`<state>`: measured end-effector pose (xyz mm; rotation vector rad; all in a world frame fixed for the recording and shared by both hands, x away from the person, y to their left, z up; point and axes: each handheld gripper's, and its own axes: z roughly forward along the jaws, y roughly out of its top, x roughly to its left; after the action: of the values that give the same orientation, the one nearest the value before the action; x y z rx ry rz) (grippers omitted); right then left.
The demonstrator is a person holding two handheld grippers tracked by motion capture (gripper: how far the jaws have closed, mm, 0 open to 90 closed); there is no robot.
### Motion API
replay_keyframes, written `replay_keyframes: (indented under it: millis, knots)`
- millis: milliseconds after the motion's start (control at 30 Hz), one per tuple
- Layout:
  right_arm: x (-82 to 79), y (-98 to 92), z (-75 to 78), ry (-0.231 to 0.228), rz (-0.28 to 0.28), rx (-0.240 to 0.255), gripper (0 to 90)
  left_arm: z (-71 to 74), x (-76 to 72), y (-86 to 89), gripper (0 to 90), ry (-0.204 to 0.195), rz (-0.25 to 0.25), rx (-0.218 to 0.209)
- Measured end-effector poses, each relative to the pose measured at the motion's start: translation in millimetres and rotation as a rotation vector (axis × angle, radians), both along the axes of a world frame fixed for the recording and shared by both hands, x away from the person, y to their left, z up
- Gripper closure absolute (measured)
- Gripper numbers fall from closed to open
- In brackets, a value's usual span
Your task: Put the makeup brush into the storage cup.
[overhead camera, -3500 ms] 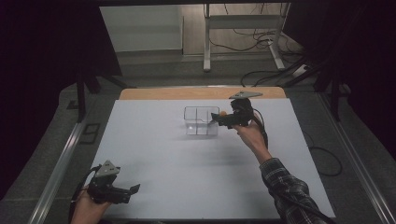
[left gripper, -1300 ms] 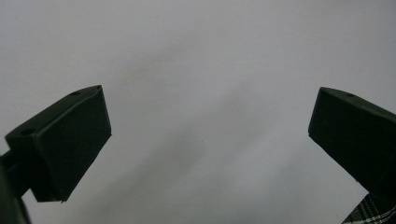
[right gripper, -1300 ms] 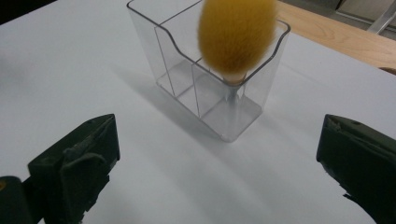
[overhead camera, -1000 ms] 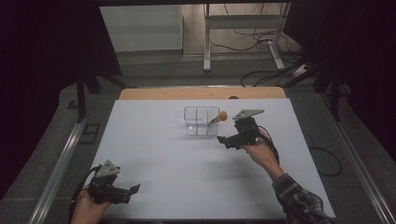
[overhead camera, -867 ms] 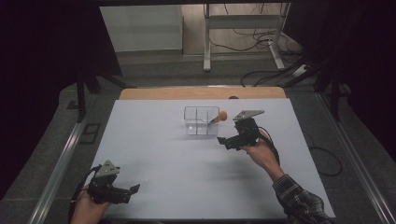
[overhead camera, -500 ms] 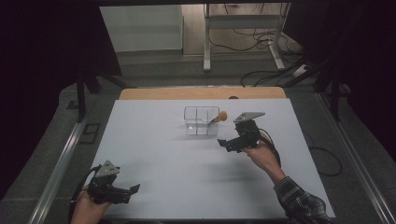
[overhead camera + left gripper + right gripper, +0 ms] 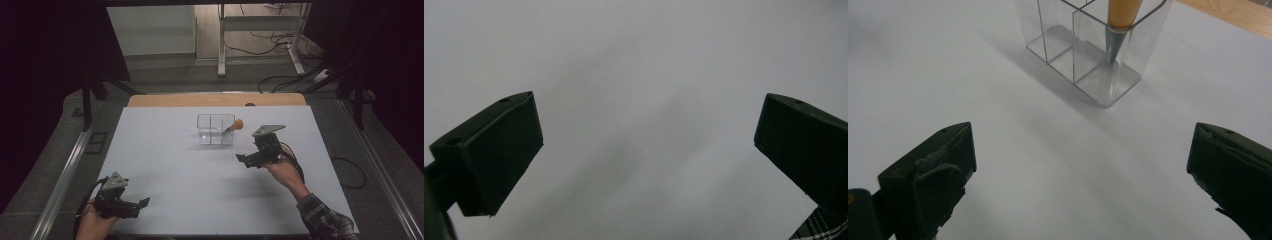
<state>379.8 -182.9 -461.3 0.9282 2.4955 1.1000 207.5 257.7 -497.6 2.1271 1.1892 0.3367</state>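
Backing away from the clear organizer (image 7: 215, 129), the right claw (image 7: 243, 159) is hovering released, leaving the orange-handled tool (image 7: 235, 125) leaning inside; the left claw (image 7: 142, 205) is resting released.

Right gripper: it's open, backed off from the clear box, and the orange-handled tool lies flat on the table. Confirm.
Wrong on the tool. The right gripper view shows the orange-handled tool standing in the clear box, not lying on the table. The right gripper is open, apart from the box.

Beyond the white desk (image 7: 165, 165), a metal-legged table (image 7: 260, 30) is standing on grey floor (image 7: 165, 75), black cables (image 7: 280, 82) trailing beside it.
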Motion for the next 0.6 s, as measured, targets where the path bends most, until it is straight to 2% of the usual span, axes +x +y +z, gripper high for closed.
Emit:
replay_keyframes:
  millis: [600]
  knots:
    - [-15.7,-6.9,-6.6,0.001,0.018,-0.046,0.0,0.0,-0.2,-0.4,0.0,0.0,-0.002,0.0]
